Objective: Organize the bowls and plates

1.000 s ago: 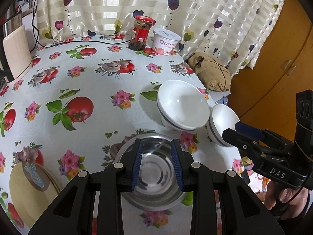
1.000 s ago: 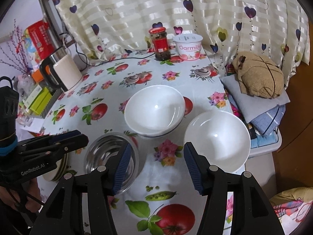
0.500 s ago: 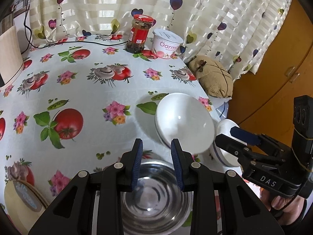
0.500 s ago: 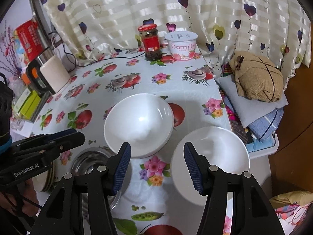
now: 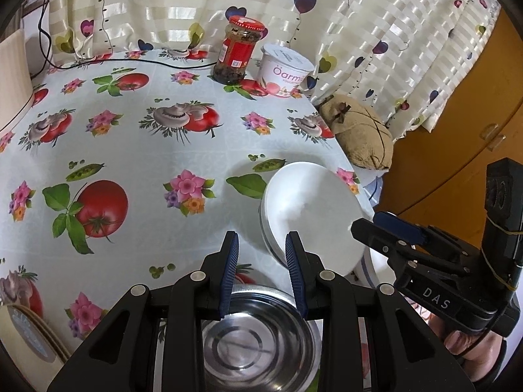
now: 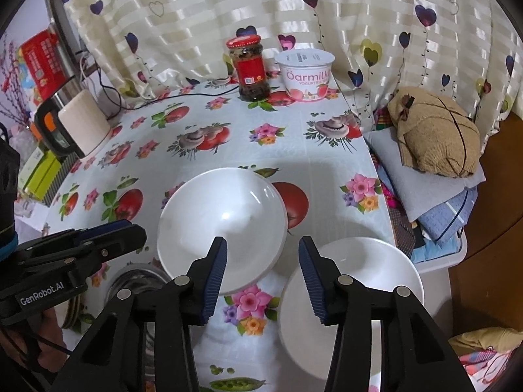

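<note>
A stack of white bowls (image 6: 222, 225) stands on the flowered tablecloth and also shows in the left wrist view (image 5: 313, 209). A second white bowl (image 6: 356, 284) sits at the table's right edge. A steel bowl (image 5: 258, 339) lies below my left gripper (image 5: 261, 245), which is open and empty just left of the stacked bowls. My right gripper (image 6: 261, 248) is open and empty, above the gap between the two white bowls. A stack of beige plates (image 5: 29, 333) lies at the lower left of the left wrist view.
A red-lidded jar (image 6: 248, 65) and a yogurt tub (image 6: 305, 73) stand at the back by the curtain. A kettle (image 6: 72, 124) is at the left. Folded cloths and a brown bundle (image 6: 434, 134) lie off the right table edge. A wooden cabinet (image 5: 457, 130) is at the right.
Both grippers have moved forward toward the white bowls. The steel bowl has slid lower in the left wrist view. Both grippers stay open.
</note>
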The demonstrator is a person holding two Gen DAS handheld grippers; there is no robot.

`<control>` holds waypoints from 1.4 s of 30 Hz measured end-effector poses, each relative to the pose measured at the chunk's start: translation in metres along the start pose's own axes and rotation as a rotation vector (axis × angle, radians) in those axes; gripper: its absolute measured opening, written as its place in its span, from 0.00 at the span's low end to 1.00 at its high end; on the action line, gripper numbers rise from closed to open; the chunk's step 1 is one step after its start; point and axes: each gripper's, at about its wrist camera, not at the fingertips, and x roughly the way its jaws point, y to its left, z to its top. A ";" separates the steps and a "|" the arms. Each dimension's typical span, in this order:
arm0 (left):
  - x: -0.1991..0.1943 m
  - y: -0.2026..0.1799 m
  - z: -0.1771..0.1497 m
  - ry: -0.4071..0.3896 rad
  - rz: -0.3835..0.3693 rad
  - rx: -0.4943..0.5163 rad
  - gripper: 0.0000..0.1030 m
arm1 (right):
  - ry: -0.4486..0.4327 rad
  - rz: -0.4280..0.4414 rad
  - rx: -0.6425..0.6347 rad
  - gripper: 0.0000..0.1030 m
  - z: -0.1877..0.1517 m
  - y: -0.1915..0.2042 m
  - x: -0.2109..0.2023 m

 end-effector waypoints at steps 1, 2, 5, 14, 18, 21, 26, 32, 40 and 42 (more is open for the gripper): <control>0.002 0.000 0.000 0.002 0.001 -0.002 0.30 | 0.002 -0.001 0.000 0.40 0.001 0.000 0.002; 0.003 0.001 0.000 0.003 0.001 -0.003 0.30 | 0.004 -0.001 -0.001 0.38 0.002 0.000 0.003; 0.006 0.000 0.000 0.009 -0.001 -0.004 0.30 | 0.010 -0.005 -0.003 0.36 0.003 -0.001 0.007; 0.018 -0.002 -0.001 0.028 -0.013 -0.004 0.30 | 0.031 -0.016 0.005 0.29 0.003 -0.007 0.020; 0.021 -0.004 -0.002 0.038 -0.021 0.001 0.30 | 0.042 -0.014 0.007 0.24 0.003 -0.008 0.024; 0.023 -0.005 -0.002 0.042 -0.022 0.004 0.30 | 0.048 -0.008 0.010 0.20 0.002 -0.009 0.027; 0.025 -0.008 -0.003 0.048 -0.018 0.018 0.29 | 0.052 -0.006 0.011 0.17 0.001 -0.008 0.029; 0.026 -0.013 -0.004 0.050 -0.006 0.042 0.23 | 0.048 -0.001 0.015 0.16 0.001 -0.007 0.029; 0.022 -0.013 -0.004 0.038 0.006 0.045 0.23 | 0.046 0.004 0.021 0.16 0.002 -0.006 0.026; 0.019 -0.014 -0.003 0.035 0.007 0.044 0.23 | 0.041 0.004 0.020 0.16 0.003 -0.006 0.024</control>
